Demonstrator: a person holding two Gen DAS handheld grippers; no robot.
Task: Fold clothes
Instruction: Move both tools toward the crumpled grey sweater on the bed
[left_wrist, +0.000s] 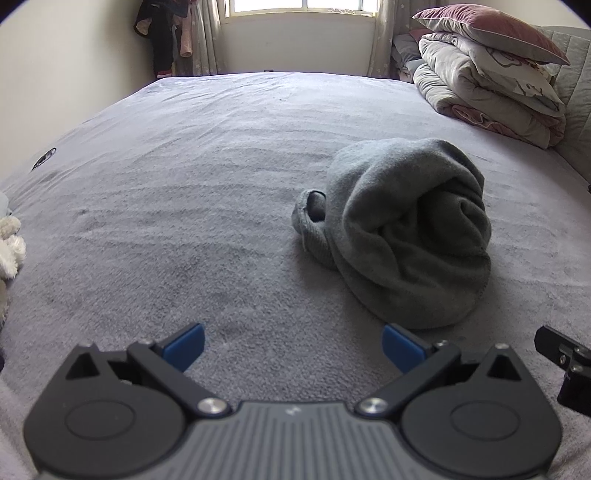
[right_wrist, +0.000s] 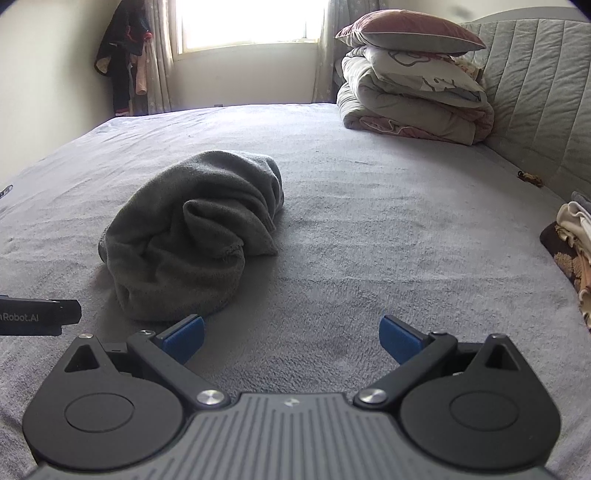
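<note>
On the bed (left_wrist: 184, 184), toward the middle of the grey cover and well clear of every edge, the grey garment (left_wrist: 402, 236) lay in a crumpled heap, one cuff or sleeve end poking out at its side. Nothing about it looked folded; I judged the task barely begun, with spreading, flattening and every fold left to do.

My left gripper (left_wrist: 293, 345) hung above the near edge, jaws spread wide and empty, the heap ahead and to its right. My right gripper (right_wrist: 291, 338) likewise stood fully spread with nothing between its blue pads (right_wrist: 186, 338), the garment ahead and to its left, its hem just beyond the left pad. Neither tool touched cloth.

At the far right corner by the headboard (right_wrist: 535, 110) sat a stack of folded bedding (right_wrist: 410, 107) topped by a pillow (right_wrist: 406, 31). Some folded cloth (right_wrist: 572, 240) showed at the right edge.
</note>
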